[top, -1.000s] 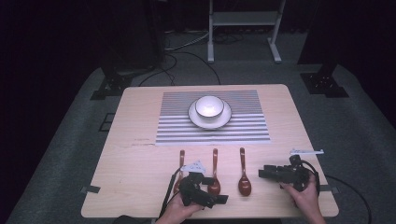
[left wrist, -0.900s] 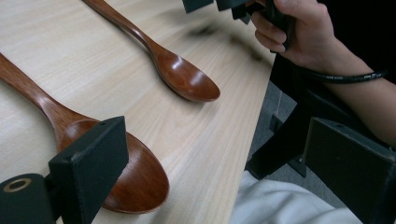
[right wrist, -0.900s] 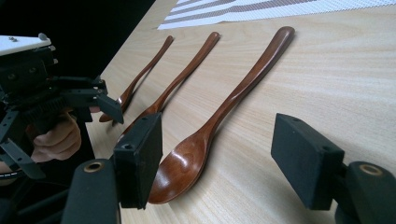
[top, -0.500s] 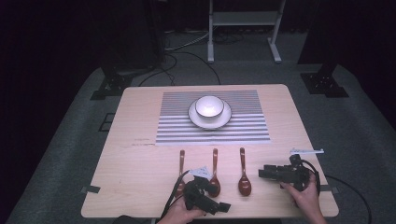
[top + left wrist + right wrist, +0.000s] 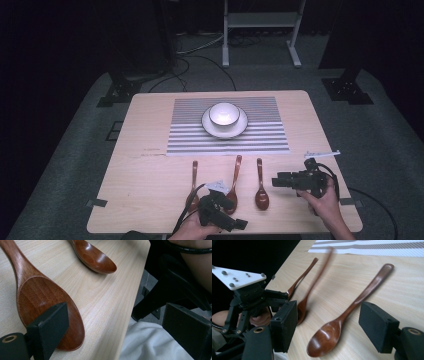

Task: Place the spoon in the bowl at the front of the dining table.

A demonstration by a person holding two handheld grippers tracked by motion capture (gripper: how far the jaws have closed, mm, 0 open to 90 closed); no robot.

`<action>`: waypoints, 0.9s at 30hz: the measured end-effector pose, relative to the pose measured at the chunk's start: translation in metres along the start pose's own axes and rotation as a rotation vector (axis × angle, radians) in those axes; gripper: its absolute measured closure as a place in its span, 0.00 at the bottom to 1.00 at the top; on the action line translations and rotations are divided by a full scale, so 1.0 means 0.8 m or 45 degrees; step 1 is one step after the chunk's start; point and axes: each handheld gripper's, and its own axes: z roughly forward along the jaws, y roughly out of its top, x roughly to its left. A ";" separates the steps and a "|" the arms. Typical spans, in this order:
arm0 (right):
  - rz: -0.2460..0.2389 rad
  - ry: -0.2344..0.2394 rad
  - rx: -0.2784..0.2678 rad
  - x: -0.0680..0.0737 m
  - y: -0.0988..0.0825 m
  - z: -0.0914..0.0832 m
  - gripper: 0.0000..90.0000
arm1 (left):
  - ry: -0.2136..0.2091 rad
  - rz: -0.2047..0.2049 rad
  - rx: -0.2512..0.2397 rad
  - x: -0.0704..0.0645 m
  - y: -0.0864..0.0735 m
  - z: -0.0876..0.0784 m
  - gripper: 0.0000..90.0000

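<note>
1. The left gripper point(image 5: 235, 223) sits at the desk's point(image 5: 150, 170) near edge, left of centre, held low in the person's left hand point(image 5: 192, 230), which comes in from below. Its body lies over the bowls of the two left spoons and its nose points right and slightly toward the person.
2. In the left gripper view the jaws stand wide apart. One jaw hangs over the bowl of the middle spoon point(image 5: 47, 307), though contact cannot be told; the other juts past the desk's near edge over white cloth.
3. The middle spoon lies between the other two, handle toward the striped mat point(image 5: 227, 142), bowl near the near edge. It is blurred in the right gripper view.
4. The left spoon point(image 5: 193, 185) lies just beside it, its bowl partly under the gripper.
5. The right gripper point(image 5: 276, 182) is held level near the desk's right edge by the right hand point(image 5: 325, 197), nose pointing left at the spoons.
6. Its jaws are spread wide with nothing between them; they frame the right spoon point(image 5: 342, 322), which lies flat on the desk.
7. A white bowl on a plate point(image 5: 224, 116) rests on the mat toward the far edge, well apart from both grippers.
</note>
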 end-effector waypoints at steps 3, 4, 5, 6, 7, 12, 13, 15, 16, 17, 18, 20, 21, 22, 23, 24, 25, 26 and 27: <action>-0.008 0.008 0.035 0.006 0.012 0.005 0.32 | 0.000 0.003 0.003 0.000 0.000 0.000 0.06; -0.014 0.012 0.050 0.007 0.016 0.007 0.32 | 0.001 0.005 0.001 0.000 0.000 0.000 0.06; -0.022 0.019 0.062 0.009 0.020 0.010 0.32 | 0.001 -0.001 0.000 0.000 0.000 0.001 0.06; -0.022 0.021 0.078 0.011 0.024 0.012 0.32 | 0.000 -0.001 0.001 0.000 0.000 0.001 0.06; -0.020 0.023 0.095 0.013 0.028 0.015 0.32 | 0.000 0.004 0.003 0.000 0.000 0.001 0.06; -0.036 0.020 0.157 0.019 0.044 0.029 0.32 | -0.001 0.007 0.005 0.000 0.000 0.001 0.06; -0.044 0.017 0.181 0.022 0.052 0.036 0.32 | -0.001 0.007 0.004 0.000 0.000 0.001 0.06; -0.059 0.011 0.205 0.024 0.058 0.044 0.32 | -0.001 0.007 0.004 0.000 0.000 0.001 0.06; -0.059 0.011 0.205 0.024 0.058 0.044 0.32 | -0.002 0.006 0.005 0.000 0.000 0.001 0.06; -0.073 0.004 0.230 0.025 0.064 0.052 0.32 | -0.001 0.006 0.004 0.000 0.000 0.001 0.06; -0.073 0.004 0.230 0.025 0.064 0.052 0.32 | -0.001 0.006 0.004 0.000 0.000 0.001 0.06; -0.080 -0.010 0.264 0.027 0.072 0.065 0.32 | -0.003 0.004 0.003 0.000 0.000 0.001 0.06; -0.081 -0.011 0.273 0.028 0.075 0.069 0.32 | -0.004 0.004 0.002 0.000 0.000 0.001 0.06; -0.081 -0.012 0.279 0.029 0.077 0.074 0.32 | -0.004 0.004 0.002 0.000 0.000 0.001 0.06; -0.086 -0.015 0.291 0.030 0.080 0.078 0.32 | -0.004 0.004 0.001 0.000 0.000 0.001 0.06; -0.086 -0.015 0.291 0.030 0.080 0.078 0.32 | -0.004 0.004 0.001 0.000 0.000 0.001 0.06; -0.101 -0.020 0.309 0.032 0.085 0.087 0.32 | -0.006 0.003 -0.001 0.000 0.000 0.001 0.06; -0.101 -0.020 0.309 0.032 0.085 0.087 0.32 | -0.006 0.003 -0.001 0.000 0.000 0.001 0.06; -0.117 -0.024 0.329 0.034 0.090 0.096 0.32 | -0.006 0.003 -0.001 0.000 0.000 0.001 0.06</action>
